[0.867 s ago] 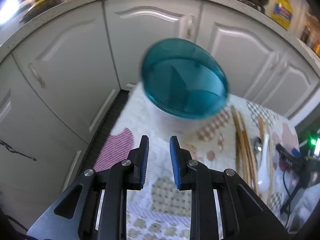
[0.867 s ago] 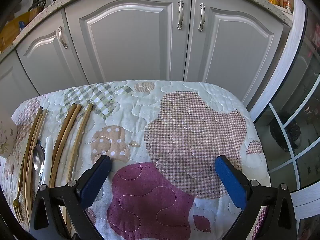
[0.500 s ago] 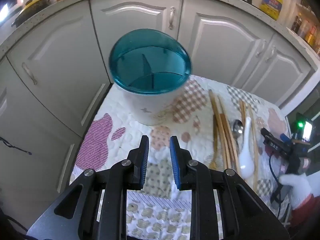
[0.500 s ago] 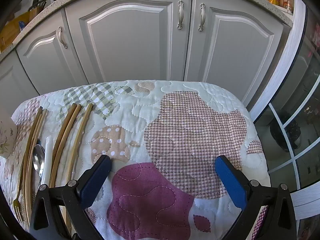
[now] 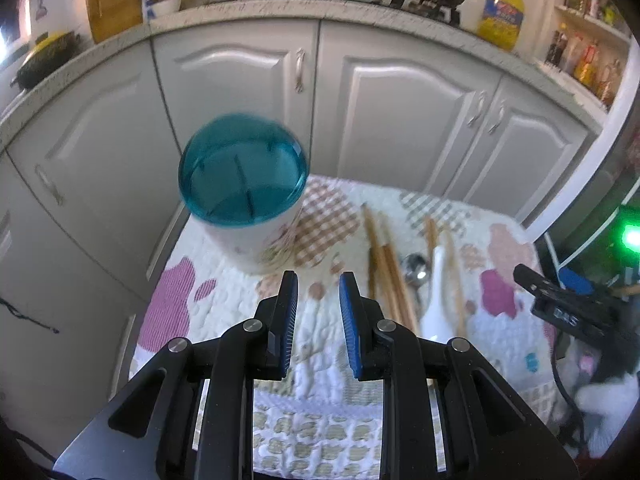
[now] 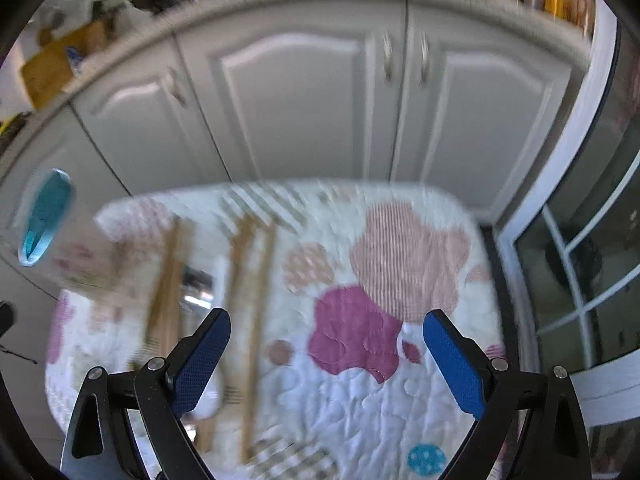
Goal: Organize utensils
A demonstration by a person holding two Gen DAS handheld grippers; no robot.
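Note:
A white utensil holder with a teal divided top stands at the left of a quilted mat. Wooden chopsticks, a metal spoon and a white ceramic spoon lie side by side to its right. My left gripper hangs above the mat in front of the holder, jaws a narrow gap apart and empty. My right gripper is wide open and empty above the mat; its view is blurred, with the chopsticks and the holder to its left.
White cabinet doors stand behind the mat. A countertop above carries a stove, pots and a yellow oil bottle. The right gripper's body and a gloved hand show at the right. A glass door is on the right.
Both grippers have pulled back and risen. The holder now looks smaller and further off in the left view. The right view has gone blurred and takes in more of the mat.

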